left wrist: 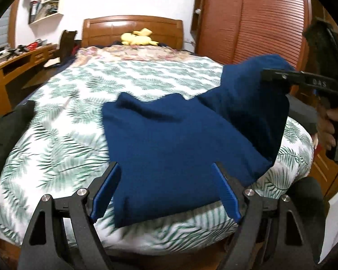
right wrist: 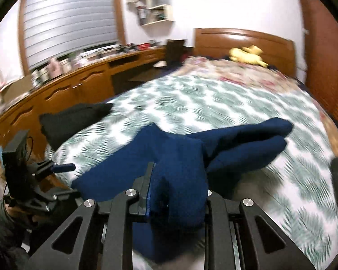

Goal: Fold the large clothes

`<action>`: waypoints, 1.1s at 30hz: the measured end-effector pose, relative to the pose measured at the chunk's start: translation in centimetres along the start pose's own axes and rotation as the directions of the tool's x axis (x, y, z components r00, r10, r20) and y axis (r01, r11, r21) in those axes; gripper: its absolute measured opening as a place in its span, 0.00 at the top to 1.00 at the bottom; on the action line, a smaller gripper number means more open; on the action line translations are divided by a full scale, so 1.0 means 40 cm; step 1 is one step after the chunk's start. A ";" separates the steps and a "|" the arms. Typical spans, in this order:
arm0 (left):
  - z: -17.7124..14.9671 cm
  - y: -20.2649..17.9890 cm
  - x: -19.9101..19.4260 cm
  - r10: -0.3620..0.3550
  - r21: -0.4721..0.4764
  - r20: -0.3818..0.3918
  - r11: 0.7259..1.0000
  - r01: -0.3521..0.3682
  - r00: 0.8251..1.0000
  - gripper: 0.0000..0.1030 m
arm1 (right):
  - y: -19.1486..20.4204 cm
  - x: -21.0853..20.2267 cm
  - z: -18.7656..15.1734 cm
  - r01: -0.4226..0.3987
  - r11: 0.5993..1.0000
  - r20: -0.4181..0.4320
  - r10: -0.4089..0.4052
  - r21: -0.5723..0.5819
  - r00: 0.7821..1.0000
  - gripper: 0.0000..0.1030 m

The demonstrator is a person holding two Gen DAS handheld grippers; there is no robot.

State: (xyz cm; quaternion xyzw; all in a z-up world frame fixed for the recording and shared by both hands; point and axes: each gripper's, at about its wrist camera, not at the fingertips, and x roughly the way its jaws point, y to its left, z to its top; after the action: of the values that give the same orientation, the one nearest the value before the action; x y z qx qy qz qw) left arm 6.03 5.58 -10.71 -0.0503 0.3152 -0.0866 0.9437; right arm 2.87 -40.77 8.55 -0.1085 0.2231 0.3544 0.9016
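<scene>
Navy garment on leaf-print bed

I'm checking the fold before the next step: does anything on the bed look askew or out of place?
Yes. The navy garment lies crooked across the leaf-print bedspread, its top edge jagged, and one part is lifted off the bed, bunched in the right gripper. The left gripper is open, holding nothing. A dark garment sits crumpled at the bed's left edge.

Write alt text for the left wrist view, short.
The open left gripper hovers over a navy garment spread on a leaf-print bed, while the right gripper lifts the garment's far right part. A yellow plush toy sits by the wooden headboard.
</scene>
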 end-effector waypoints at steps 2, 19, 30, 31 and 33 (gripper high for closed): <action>-0.009 0.037 -0.023 0.029 -0.012 0.006 1.000 -0.029 1.000 0.20 | 0.069 0.055 0.026 -0.043 0.998 -0.008 0.043 -0.043 0.999 0.79; -0.039 0.156 -0.065 0.104 -0.086 0.008 0.991 -0.103 0.994 0.20 | 0.233 0.250 0.078 -0.140 0.985 -0.103 0.130 -0.101 0.986 0.43; 0.041 0.085 -0.017 0.060 -0.064 0.006 0.996 -0.060 0.998 0.20 | 0.040 0.249 -0.050 -0.037 0.996 -0.185 0.021 -0.082 0.983 0.54; 0.051 0.076 -0.005 0.059 -0.053 -0.003 0.997 -0.059 0.998 0.20 | 0.028 0.269 -0.070 -0.043 0.996 -0.213 0.026 -0.077 0.977 0.54; 0.065 0.059 0.016 0.064 -0.034 -0.018 0.997 -0.065 0.998 0.20 | 0.012 0.302 -0.100 -0.068 0.996 -0.239 0.052 -0.056 0.970 0.54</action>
State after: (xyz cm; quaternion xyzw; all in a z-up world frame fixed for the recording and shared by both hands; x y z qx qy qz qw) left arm 8.40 7.86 -9.37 -0.0556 0.3262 -0.0510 0.9423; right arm 9.08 -34.71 -0.76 -0.1718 0.3209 0.3730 0.8535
